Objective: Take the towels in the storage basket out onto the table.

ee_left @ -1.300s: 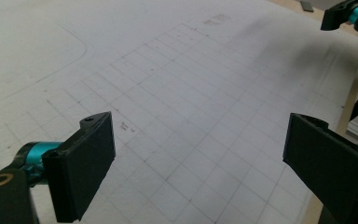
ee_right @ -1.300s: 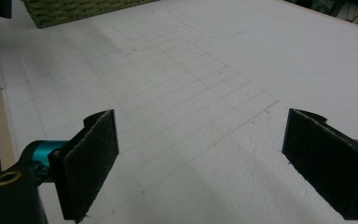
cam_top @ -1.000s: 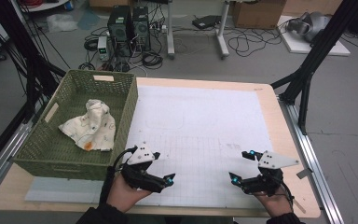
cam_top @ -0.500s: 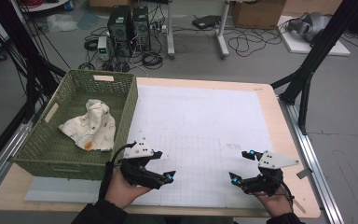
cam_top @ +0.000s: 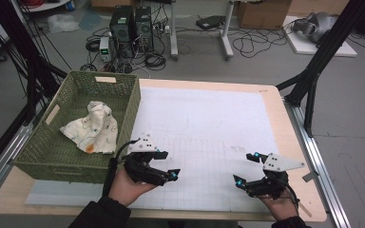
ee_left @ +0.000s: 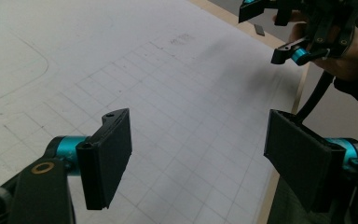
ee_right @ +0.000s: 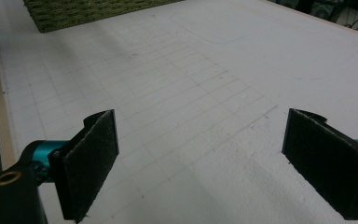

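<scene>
High view: white patterned cloth (cam_top: 91,128) crumpled in the green woven basket (cam_top: 135,102) at the left edge of the table (cam_top: 285,123), resting toward the basket's near half, bunched peak pointing to the far edge, long axis roughly near-to-far though loosely defined in such a heap. Left gripper (cam_top: 170,164) over the white gridded mat (cam_top: 209,123) near the table's near edge, just beside the basket's near right corner, pointing rightward, away from the cloth; cloth therefore to its left and farther back, over the basket wall. Right gripper (cam_top: 244,168) toward the near right corner, well apart from the basket, so clearly the farther of the two; any reach for the cloth likely falling to the left hand after a turn toward the basket. Left gripper view: jaws wide apart, having just been closing a little, nothing between them, bare grid beneath, the other gripper beyond at upper right. Right gripper view: jaws spread wide, holding nothing, mat below, a strip of basket at the far top left.
</scene>
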The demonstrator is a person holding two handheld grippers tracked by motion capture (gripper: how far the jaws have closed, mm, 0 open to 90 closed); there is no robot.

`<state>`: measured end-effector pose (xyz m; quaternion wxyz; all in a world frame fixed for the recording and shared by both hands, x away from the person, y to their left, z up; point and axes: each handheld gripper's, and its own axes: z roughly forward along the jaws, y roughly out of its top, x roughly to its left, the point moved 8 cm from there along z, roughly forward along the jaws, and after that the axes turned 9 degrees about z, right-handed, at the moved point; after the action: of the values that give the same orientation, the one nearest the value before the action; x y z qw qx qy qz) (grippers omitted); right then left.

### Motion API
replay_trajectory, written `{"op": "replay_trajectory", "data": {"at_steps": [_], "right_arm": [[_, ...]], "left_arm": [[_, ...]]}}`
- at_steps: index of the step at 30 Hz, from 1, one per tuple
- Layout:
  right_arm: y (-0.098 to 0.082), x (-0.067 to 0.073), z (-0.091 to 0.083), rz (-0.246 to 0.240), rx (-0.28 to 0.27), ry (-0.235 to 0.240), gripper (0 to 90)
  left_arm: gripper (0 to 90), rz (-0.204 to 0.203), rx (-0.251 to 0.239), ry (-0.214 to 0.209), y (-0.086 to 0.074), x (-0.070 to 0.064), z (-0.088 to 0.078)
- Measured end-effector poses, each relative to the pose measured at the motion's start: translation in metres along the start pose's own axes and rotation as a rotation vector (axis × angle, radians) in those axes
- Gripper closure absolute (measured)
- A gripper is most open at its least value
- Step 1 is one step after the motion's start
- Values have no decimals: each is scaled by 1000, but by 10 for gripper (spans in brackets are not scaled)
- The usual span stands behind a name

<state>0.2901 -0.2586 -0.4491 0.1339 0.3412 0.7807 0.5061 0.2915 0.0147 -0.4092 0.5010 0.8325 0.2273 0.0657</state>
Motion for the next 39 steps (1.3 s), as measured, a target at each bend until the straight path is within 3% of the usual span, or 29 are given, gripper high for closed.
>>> {"op": "replay_trajectory", "data": {"at_steps": [15,17,20,29,33,39], "right_arm": [[2,-1,-1,-6,-12,1,97],[2,-1,-1,-6,-13,2,97],[3,0,-1,-1,-19,8,98],[6,0,-3,9,-38,14,98],[6,0,-4,8,-40,16,97],[7,1,-3,10,-44,20,98]], "left_arm": [[269,-122,-14,-58,14,17,16],[282,-158,-19,-54,20,20,17],[290,-225,-34,-43,27,26,14],[298,-281,-81,-42,50,35,3],[322,-334,-115,-68,57,41,-5],[327,-353,-150,-112,64,41,-17]]}}
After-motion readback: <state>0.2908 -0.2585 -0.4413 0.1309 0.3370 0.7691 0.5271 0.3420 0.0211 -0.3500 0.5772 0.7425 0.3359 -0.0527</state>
